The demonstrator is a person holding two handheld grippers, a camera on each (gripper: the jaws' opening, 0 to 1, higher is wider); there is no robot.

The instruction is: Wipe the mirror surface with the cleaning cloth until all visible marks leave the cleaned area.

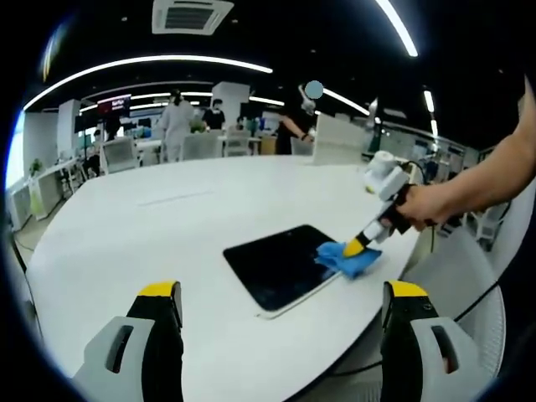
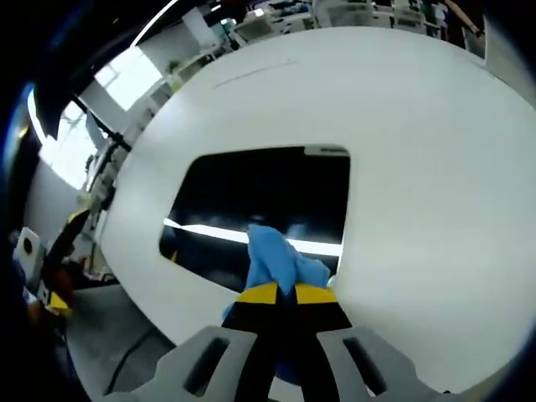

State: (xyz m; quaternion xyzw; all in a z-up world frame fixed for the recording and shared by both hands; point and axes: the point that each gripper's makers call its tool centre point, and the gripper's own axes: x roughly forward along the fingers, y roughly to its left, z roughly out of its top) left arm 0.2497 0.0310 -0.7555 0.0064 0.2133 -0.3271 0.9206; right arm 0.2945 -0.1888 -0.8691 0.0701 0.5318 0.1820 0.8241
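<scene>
Pinching a soft blue cleaning cloth [image 2: 276,264] between yellow-tipped fingers [image 2: 260,293] of the right gripper [image 2: 286,295], jaws nearly closed on the bunched fabric. Seen also from the left gripper view, pressing that cloth [image 1: 347,258] onto the near right corner of a dark rectangular mirror [image 1: 280,266] with a thin pale frame. Lying flat on a large white round-edged table [image 1: 167,218], close to its edge. Left gripper [image 1: 283,301] spread wide, holding nothing, well apart from the mirror. Probably light and limp, that cloth: best gripped by a gathered fold, as now. Likely glass, slick and fragile, liable to slide under hard strokes; better steadied at the frame.
</scene>
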